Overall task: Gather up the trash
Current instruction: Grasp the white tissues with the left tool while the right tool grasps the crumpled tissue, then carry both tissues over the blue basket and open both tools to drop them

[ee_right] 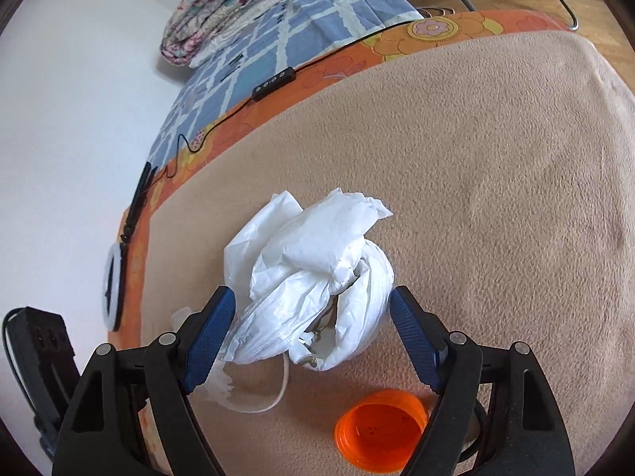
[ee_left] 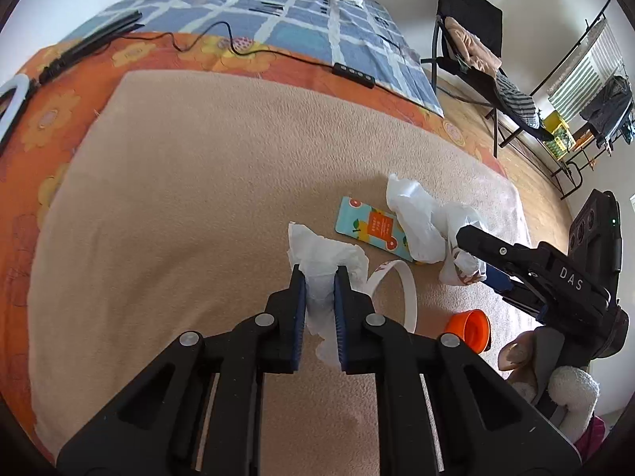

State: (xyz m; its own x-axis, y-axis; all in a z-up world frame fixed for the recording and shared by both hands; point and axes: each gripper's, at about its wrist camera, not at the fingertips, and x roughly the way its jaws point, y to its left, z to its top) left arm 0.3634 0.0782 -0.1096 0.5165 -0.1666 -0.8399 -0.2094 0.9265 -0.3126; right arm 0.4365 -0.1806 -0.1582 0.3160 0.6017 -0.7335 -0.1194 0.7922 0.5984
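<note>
On the beige blanket (ee_left: pixel 198 198) covering a bed, the left tongs (ee_left: pixel 319 277) pinch a crumpled white tissue (ee_left: pixel 317 254), gripped for removal. Close by, the right tongs (ee_right: pixel 311 297) stand wide open astride a crumpled white plastic bag (ee_right: pixel 313 269), not yet pressing it. A colourful card (ee_left: pixel 369 226), white strip (ee_left: pixel 408 289) and orange cup (ee_right: pixel 381 432) lie near.

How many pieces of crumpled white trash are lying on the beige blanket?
2. A crumpled tissue sits pinched in the left tongs; a white plastic bag lies between the open right tongs. More may be hidden.
</note>
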